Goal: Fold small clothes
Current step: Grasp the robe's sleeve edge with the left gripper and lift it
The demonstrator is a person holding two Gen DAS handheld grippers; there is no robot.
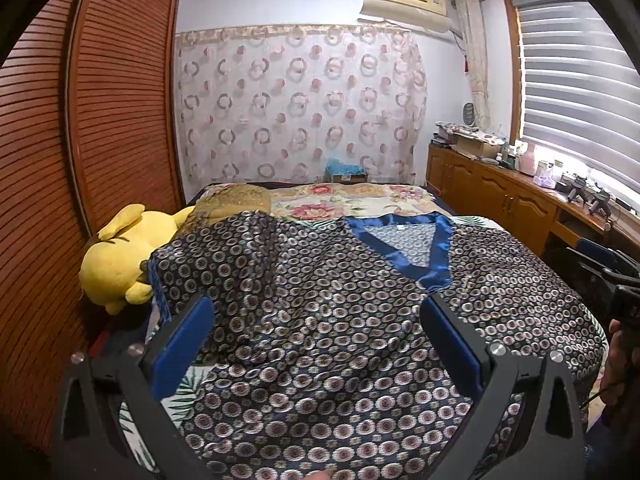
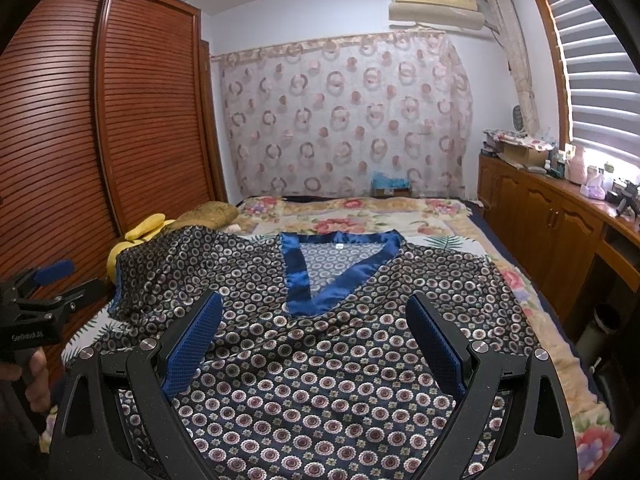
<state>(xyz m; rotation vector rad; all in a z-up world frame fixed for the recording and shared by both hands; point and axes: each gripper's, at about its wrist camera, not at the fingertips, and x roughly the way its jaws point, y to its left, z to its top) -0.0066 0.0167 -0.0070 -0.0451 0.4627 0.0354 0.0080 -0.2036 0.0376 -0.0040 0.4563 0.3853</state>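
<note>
A dark satin top (image 1: 320,320) (image 2: 320,360), printed with small rings and trimmed with a blue V-neck collar (image 1: 404,244) (image 2: 332,272), lies spread face up on the bed. Its left sleeve (image 1: 208,256) (image 2: 176,264) is rumpled and humped up toward the plush toy. My left gripper (image 1: 318,320) hovers open over the left half of the top, nothing between its blue pads. Over the middle of the top, below the collar, my right gripper (image 2: 314,320) also stands open and empty. Each gripper shows at the edge of the other's view, held by a hand.
A yellow plush toy (image 1: 116,256) lies at the bed's left edge against the brown slatted wardrobe (image 1: 100,120). A floral quilt (image 2: 360,216) covers the bed beyond the top. A wooden cabinet (image 2: 560,220) with clutter runs along the right under the window blinds.
</note>
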